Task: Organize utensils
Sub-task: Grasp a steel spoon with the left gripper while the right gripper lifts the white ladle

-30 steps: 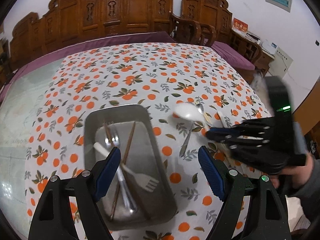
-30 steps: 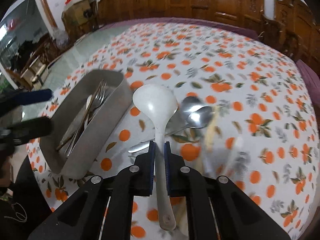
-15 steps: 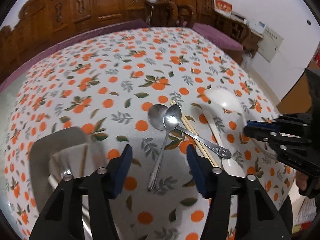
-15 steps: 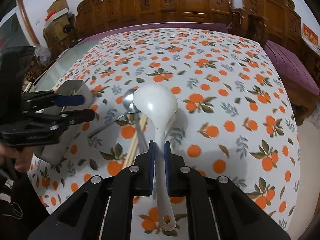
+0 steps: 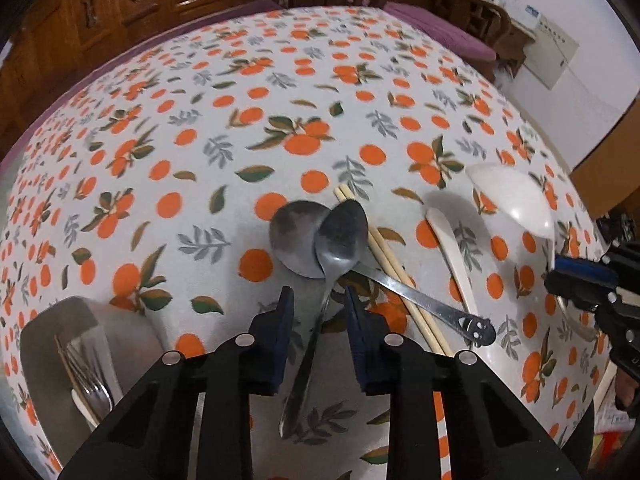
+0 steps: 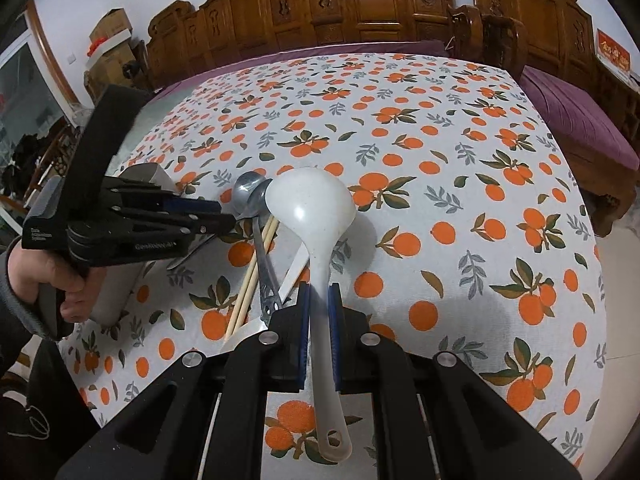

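Observation:
My left gripper (image 5: 318,300) is open, its fingers either side of the handle of a metal spoon (image 5: 340,232) lying on the tablecloth. A second metal spoon (image 5: 298,240) with a skull-ended handle crosses under it, over a pair of wooden chopsticks (image 5: 390,258). A white spoon (image 5: 450,240) lies to the right. My right gripper (image 6: 318,300) is shut on a white ladle (image 6: 312,208), held above the table; the ladle also shows at the right of the left wrist view (image 5: 516,200). The metal tray (image 5: 52,328) at lower left holds forks and chopsticks.
The table has an orange-print cloth (image 6: 440,152). Carved wooden chairs (image 6: 360,4) stand behind it and a purple bench (image 6: 576,120) to the right. The left gripper body and hand (image 6: 100,224) fill the left of the right wrist view.
My left gripper has moved from the tray to the spoons, lowered, and narrowed around a spoon handle. My right gripper has carried the ladle rightward, away from the tray.

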A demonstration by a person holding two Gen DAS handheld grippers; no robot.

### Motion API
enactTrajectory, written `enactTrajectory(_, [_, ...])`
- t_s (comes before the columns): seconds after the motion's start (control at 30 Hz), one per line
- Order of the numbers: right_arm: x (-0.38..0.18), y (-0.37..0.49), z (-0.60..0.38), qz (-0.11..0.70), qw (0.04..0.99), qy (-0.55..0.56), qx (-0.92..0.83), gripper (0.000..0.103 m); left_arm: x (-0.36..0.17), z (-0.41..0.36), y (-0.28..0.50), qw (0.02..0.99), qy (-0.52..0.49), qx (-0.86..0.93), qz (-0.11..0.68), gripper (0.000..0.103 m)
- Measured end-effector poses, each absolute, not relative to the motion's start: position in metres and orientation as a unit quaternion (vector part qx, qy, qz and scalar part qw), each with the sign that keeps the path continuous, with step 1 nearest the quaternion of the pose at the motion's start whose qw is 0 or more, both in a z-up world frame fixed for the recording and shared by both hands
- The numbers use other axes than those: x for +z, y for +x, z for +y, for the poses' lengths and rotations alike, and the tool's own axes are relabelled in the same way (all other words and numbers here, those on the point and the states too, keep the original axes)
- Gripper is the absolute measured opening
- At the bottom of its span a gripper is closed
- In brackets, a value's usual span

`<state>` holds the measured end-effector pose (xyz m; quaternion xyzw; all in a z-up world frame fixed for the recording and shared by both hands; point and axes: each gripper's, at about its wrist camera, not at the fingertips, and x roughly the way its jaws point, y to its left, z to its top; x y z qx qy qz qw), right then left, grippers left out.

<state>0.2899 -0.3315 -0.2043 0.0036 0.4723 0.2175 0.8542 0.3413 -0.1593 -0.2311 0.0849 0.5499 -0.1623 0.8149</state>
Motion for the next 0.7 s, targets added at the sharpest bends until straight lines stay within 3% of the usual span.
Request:
enactTrajectory(0.2, [-0.205, 0.289, -0.335, 0.473, 0.854, 0.007, 0.215, 0.011, -0.237, -0.163, 0.347, 0.807, 0.090, -0.158, 0.561, 0.023])
enactTrajectory(0.27, [-0.205, 0.288, -0.336, 0.474, 0.854, 0.007, 0.214, 0.011, -0.237, -0.164, 0.347, 0.809, 0.101, -0.153, 0.559, 0.008])
enactTrajectory(0.33, [-0.205, 0.286, -0.335, 0.474, 0.854, 0.007, 0.214, 0.011, -0.237, -0.164, 0.348, 0.807, 0.097, -0.159, 0.560, 0.003])
enactTrajectory(0.7, [-0.197, 0.275, -0.325, 0.469, 0.855, 0.007, 0.219, 0.011, -0.216, -0.159, 0.321, 0.826, 0.085, -0.167, 0.532, 0.002])
